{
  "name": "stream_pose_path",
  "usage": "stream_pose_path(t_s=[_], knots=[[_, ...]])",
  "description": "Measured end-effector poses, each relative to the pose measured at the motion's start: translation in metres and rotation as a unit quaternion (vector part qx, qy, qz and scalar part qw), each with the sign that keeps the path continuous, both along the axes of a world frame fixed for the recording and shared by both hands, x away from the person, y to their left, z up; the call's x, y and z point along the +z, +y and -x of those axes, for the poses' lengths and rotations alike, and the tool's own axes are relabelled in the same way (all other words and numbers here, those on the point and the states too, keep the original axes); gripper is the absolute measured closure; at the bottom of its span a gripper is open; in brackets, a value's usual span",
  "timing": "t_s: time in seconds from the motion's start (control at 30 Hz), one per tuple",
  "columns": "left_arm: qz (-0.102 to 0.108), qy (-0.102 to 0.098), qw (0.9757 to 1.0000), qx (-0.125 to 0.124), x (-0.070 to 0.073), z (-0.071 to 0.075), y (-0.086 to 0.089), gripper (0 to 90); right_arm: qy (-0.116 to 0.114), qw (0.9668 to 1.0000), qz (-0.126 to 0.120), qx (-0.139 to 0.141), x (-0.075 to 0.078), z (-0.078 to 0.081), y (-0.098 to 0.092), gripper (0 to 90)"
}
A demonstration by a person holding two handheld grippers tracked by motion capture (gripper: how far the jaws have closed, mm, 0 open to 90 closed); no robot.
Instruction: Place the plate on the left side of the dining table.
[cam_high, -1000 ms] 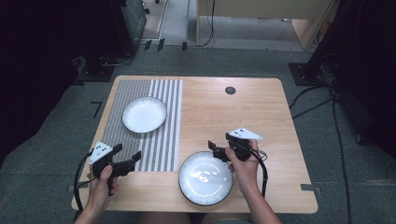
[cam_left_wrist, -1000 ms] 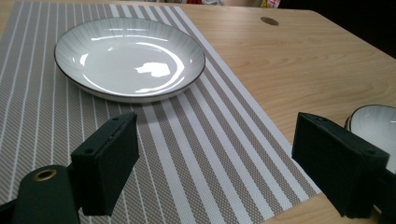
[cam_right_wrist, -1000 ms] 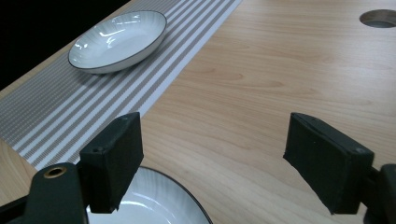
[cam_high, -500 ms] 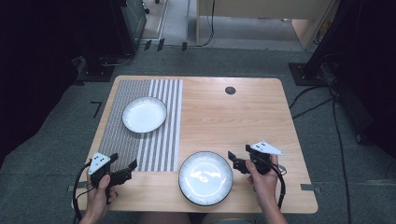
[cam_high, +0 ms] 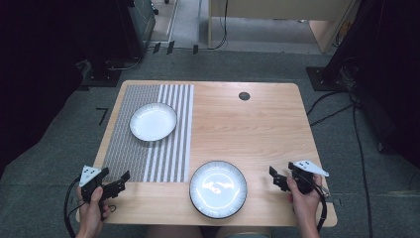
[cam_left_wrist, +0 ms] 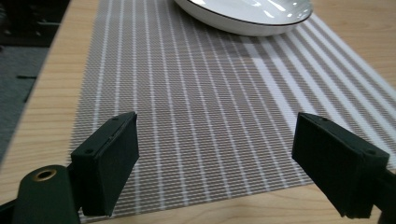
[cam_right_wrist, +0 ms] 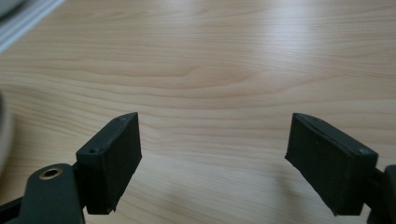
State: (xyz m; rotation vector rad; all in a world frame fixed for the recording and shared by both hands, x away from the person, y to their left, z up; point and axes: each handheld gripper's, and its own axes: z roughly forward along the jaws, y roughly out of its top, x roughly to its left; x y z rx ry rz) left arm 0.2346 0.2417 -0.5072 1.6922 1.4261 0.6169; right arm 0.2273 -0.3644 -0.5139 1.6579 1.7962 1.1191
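high view: a wooden table (cam_high: 237,129) carries a striped placemat (cam_high: 148,148) on its left half. a white plate (cam_high: 153,121) sits on the mat toward the far side, fully on the weave. a second plate, dark-rimmed (cam_high: 218,189), rests on bare wood near the front edge, just right of the mat's near right corner and apart from it. a small dark round grommet (cam_high: 244,95) sits in the tabletop near the far edge.

the left gripper (cam_high: 116,181) is held at the front left corner of the table, just off the mat's near left corner, with its jaws spread wide and nothing between them. the right gripper (cam_high: 275,179) hovers over bare wood to the right of the dark-rimmed plate, near it but not touching, jaws also wide and holding nothing. the 2 grippers are well apart, with the dark-rimmed plate between them.

left gripper view: the left gripper (cam_left_wrist: 215,163) looks across the placemat (cam_left_wrist: 201,102) toward the white plate (cam_left_wrist: 247,14) at the top of the frame; the 2 black jaws stand far apart above the mat's near edge.

right gripper view: the right gripper (cam_right_wrist: 212,163) faces plain wood grain of the table (cam_right_wrist: 224,70), its jaws far apart; a blurred pale edge at the far left cannot be made out for certain.
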Motion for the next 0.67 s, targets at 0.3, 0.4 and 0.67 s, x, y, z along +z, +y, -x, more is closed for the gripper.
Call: stream_pose_path(t_s=[0.3, 0.4, 0.67], knots=[[-0.061, -0.007, 0.9977, 0.027, -0.002, 0.0, 0.018, 14.6, 0.015, 0.9981, -0.007, -0.059, -0.003, 0.012, -0.038, 17.6], [-0.08, -0.005, 0.9963, 0.031, -0.003, 0.001, 0.024, 14.6, 0.014, 0.997, -0.006, -0.076, -0.001, 0.018, -0.05, 17.8], [-0.041, 0.002, 0.9986, 0.033, -0.003, 0.001, 0.033, 14.6, 0.02, 0.9955, -0.009, -0.092, -0.006, 0.024, -0.07, 18.7]])
